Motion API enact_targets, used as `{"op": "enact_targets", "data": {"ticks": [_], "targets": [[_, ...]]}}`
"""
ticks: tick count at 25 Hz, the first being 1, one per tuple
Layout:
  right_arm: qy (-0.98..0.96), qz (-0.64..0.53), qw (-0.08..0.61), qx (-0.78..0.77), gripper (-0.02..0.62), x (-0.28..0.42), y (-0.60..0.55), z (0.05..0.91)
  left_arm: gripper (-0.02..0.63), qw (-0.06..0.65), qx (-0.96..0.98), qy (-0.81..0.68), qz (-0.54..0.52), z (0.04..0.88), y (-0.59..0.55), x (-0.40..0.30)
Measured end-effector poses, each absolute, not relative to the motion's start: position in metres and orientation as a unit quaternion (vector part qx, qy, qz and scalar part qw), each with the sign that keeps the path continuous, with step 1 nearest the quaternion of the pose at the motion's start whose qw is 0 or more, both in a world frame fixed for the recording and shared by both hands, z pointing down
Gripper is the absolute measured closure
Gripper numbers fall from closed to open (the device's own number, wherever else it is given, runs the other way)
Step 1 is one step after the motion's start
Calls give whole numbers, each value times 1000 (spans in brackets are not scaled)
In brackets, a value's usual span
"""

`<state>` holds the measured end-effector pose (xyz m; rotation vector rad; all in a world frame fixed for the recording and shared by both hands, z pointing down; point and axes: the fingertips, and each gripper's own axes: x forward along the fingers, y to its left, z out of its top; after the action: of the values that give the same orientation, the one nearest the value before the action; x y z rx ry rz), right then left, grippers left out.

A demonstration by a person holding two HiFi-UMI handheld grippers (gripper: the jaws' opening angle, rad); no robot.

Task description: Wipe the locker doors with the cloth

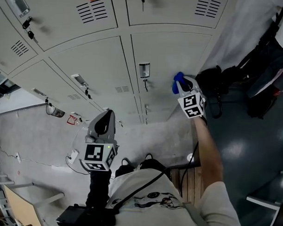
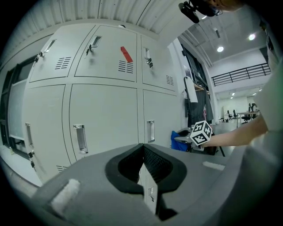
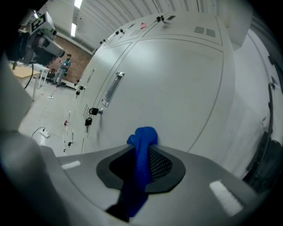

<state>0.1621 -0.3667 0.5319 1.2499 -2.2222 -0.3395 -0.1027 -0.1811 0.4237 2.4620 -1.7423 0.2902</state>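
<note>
A bank of pale grey metal lockers [image 1: 97, 62] fills most of the head view, its doors carrying louvred vents, recessed chrome handles [image 1: 144, 69] and, on several, small dark padlocks [image 1: 28, 30]. A small red tag [image 2: 126, 54] sits on one upper door in the left gripper view. Below the lockers runs a light, speckled concrete floor [image 1: 38, 139] with thin cables trailing over it. To the right the floor turns dark and glossy [image 1: 242, 151], and black bags [image 1: 216, 85] lie against the end of the locker row. The right gripper view shows a ribbed ceiling with strip lights and a brick wall [image 3: 57, 48] far off.

The right gripper [image 1: 183, 85] is held out at arm's length to the lowest door at the right end of the row. Its jaws are pressed together on a crumpled blue cloth [image 3: 142, 148]. A bunched end pokes out past the tips towards the plain grey door panel [image 3: 177, 88], and the rest hangs down between the jaws. Whether the cloth actually touches the door cannot be told — it is very near. A long handle [image 3: 111, 88] lies to the left of it on that door.

The left gripper [image 1: 105, 117] hangs lower and nearer the person's body, well apart from the lockers — its jaws are closed tip to tip with nothing between them.
</note>
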Motion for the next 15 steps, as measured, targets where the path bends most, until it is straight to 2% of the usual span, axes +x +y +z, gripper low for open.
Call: {"op": "enact_targets", "data": {"ticks": [4,7,10,15], "targets": [[-812,-116,289,493,532,194,-369,534,614,55,816,-567,99,425,-183,-95],[-819,-122,270,491,532,190,-359,524,614,57,818,-564,101,427,-184,-92],[-841,-123,246,466,532,161,-343,521,614,55,818,-564,100,426,-186,-91],[-880,-95,248,394,531,86,-311,566,614,56,817,-565,103,427,-184,-93]]}}
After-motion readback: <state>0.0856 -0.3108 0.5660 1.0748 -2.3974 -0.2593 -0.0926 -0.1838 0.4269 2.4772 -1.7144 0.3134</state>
